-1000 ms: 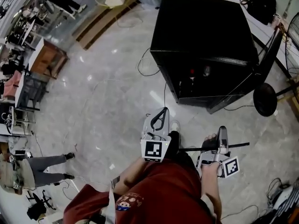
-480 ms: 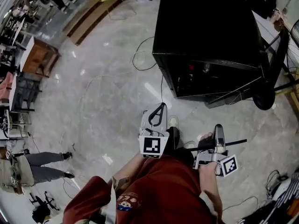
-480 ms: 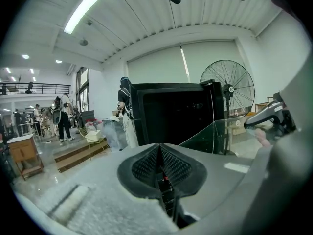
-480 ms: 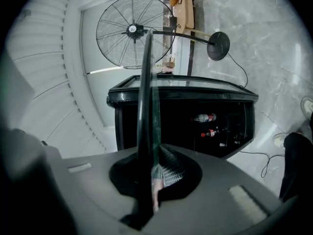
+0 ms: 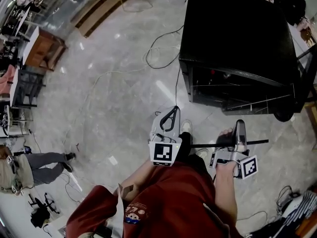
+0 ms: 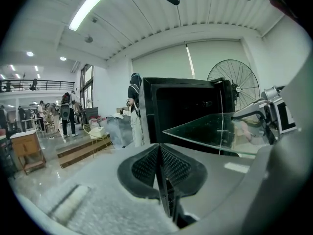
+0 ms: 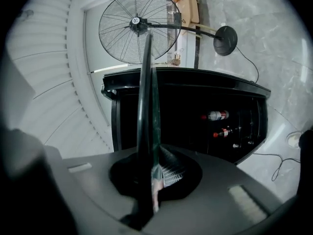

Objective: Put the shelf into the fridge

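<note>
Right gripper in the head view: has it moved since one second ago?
Yes. The right gripper, shut on the glass shelf, has come closer to the black fridge; less floor shows between them.

Bright strip light (image 6: 93,6), glinting floor (image 5: 124,98), dark fridge (image 5: 237,29) interior, fisheye-warped edges.

- The fridge (image 5: 233,33) stands on the floor (image 5: 114,113) ahead and to the right of the person, open front facing the person.
- Bottles (image 7: 215,115) are inside the fridge.
- The shelf (image 6: 205,129) sits edgewise between the jaws of the right gripper (image 5: 239,128), outside the fridge, near its opening.
- The left gripper (image 5: 173,112) is left of the shelf.
- The fan (image 7: 134,26) stands just right of the fridge.
- Cables (image 5: 158,48) lie on the floor left of the fridge.
- A bystander (image 5: 29,167) stands far left, well apart.
</note>
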Motion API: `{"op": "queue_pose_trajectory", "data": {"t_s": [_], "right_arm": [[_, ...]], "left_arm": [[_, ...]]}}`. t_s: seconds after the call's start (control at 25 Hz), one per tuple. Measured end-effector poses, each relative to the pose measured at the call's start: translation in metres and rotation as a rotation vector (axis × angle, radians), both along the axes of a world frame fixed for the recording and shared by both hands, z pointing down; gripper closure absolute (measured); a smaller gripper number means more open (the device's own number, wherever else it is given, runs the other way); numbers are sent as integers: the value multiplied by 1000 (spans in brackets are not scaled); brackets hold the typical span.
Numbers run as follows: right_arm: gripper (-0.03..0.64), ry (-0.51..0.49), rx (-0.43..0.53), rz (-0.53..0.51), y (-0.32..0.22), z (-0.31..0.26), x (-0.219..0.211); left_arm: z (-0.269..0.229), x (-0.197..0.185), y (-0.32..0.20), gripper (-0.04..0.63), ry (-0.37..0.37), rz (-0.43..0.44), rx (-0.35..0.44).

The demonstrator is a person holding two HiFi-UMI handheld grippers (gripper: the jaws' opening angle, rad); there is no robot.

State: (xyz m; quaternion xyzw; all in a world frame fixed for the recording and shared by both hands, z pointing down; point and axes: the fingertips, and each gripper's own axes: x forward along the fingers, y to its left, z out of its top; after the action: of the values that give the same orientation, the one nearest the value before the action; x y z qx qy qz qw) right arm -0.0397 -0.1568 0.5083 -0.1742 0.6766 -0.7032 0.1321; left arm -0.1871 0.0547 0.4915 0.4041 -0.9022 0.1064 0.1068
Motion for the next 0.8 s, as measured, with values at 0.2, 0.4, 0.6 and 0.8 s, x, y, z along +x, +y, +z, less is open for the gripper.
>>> {"op": "queue_pose_trajectory", "data": {"t_s": [0.2,0.4,0.6,0.8], "right_arm": [[609,-27,-5,51,-10,0,-19],[609,-33,0,81,-23,7,-38],[609,-36,-15,108,-33,14,-60],[609,-53,-6,140,-41,18,-80]], "left_arm": [[4,-6,2,589,5,9,-3],[10,-9,-6,589,12,31,-10],[10,-15,-14,589,16,54,-16],[8,-24,-17,589,15,64,-21]]}}
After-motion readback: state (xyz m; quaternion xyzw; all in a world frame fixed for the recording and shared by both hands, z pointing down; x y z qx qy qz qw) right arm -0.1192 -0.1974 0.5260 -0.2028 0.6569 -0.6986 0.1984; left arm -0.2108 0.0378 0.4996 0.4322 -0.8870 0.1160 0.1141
